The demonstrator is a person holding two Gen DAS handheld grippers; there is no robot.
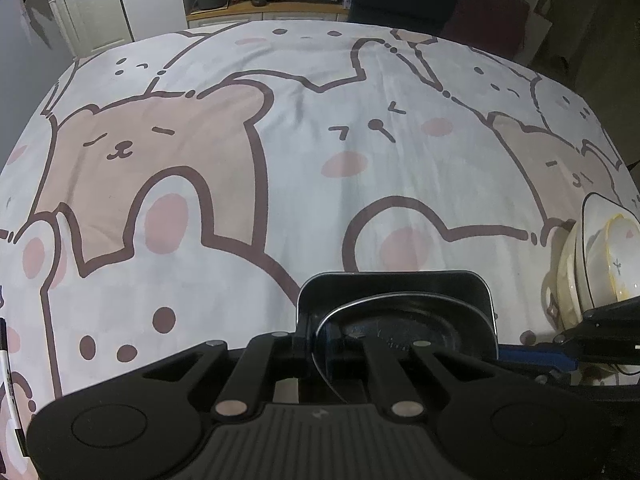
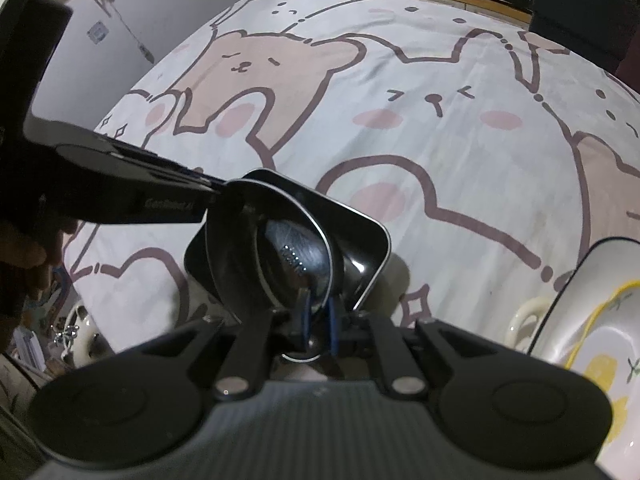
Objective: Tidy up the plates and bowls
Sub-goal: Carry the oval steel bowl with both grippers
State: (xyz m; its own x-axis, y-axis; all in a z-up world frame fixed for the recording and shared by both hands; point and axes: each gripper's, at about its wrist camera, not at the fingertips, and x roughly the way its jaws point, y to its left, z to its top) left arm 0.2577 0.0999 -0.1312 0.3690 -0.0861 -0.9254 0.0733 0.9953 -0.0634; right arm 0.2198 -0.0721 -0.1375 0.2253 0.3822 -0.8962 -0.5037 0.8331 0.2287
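Black round plate [image 2: 276, 248] pinched by both claws over black square dish [image 2: 360, 236]

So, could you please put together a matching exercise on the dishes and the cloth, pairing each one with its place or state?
Things:
1. round black plate
2. square black dish
3. yellow-rimmed bowl
4. tablecloth

Places or states:
A. nested in white dishes at the right edge
B. printed with cartoon bears
C. gripped at its rim by the left tongs and the right tongs
D. lying under the tilted plate

Pairs: 1-C, 2-D, 3-A, 4-B
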